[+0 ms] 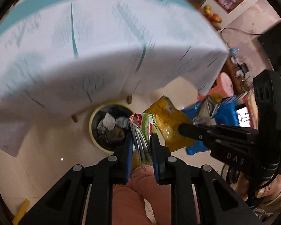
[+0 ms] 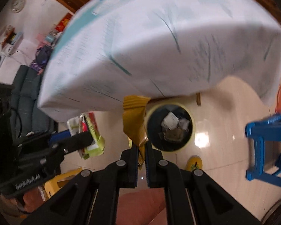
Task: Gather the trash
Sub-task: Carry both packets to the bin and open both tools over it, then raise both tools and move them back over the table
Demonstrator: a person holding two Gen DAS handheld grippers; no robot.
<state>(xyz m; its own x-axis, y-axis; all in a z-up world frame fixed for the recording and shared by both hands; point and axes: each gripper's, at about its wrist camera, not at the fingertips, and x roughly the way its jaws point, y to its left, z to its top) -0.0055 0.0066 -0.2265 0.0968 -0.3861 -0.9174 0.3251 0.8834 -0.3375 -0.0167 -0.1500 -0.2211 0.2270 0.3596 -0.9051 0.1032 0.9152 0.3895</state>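
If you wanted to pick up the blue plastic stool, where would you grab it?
Probably by the flat rim of the seat on the blue plastic stool, coming from above. The stool stands upright on the pale floor, so the seat edge faces up and gives the fingers a thin, straight lip to close on. The legs are thicker and splay outward. Both grippers are busy holding wrappers now, though.

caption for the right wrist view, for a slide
Right gripper clamps a yellow wrapper above the floor bin, table behind.
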